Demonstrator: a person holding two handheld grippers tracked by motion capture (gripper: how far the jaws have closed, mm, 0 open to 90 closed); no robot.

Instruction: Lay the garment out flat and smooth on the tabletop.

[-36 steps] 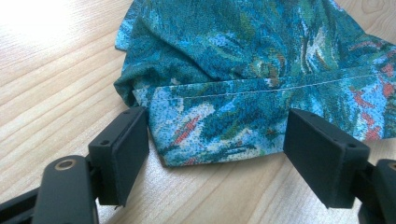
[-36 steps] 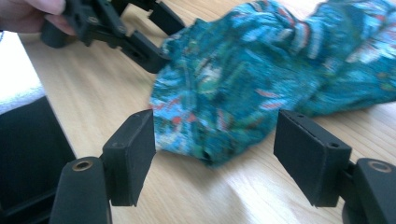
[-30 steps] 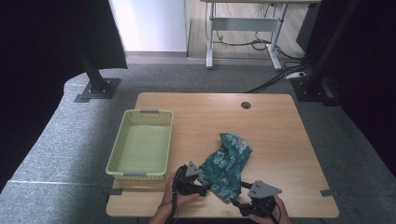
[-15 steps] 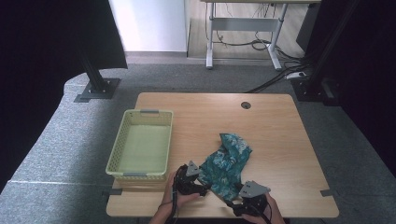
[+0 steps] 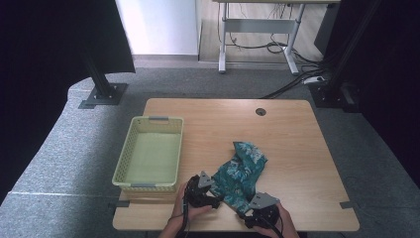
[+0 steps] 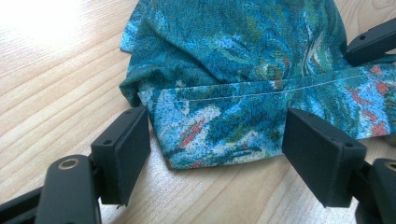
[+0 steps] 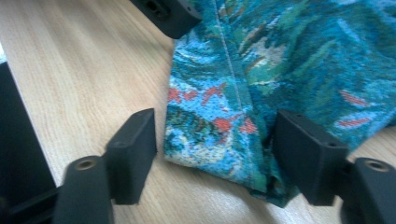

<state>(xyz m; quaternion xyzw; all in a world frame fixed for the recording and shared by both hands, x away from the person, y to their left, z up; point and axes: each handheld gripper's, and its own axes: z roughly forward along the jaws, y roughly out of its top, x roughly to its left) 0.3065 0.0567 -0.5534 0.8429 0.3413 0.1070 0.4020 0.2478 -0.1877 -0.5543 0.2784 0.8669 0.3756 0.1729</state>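
Both grippers, left gripper (image 5: 214,200) and right gripper (image 5: 246,212), open, straddling teal cloth (image 5: 241,171) hem; right jaws have just been closing; risk: pads catch one layer only, hem slips out on lift

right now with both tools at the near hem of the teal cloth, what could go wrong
1. The left tool stands open around the hemmed corner of the teal cloth; closing could pinch several folded layers instead of one edge.
2. The right tool, whose jaws have just been closing, straddles the hem with no grip yet; the edge may slip out.
3. The cloth is bunched, so lifting may not spread it.
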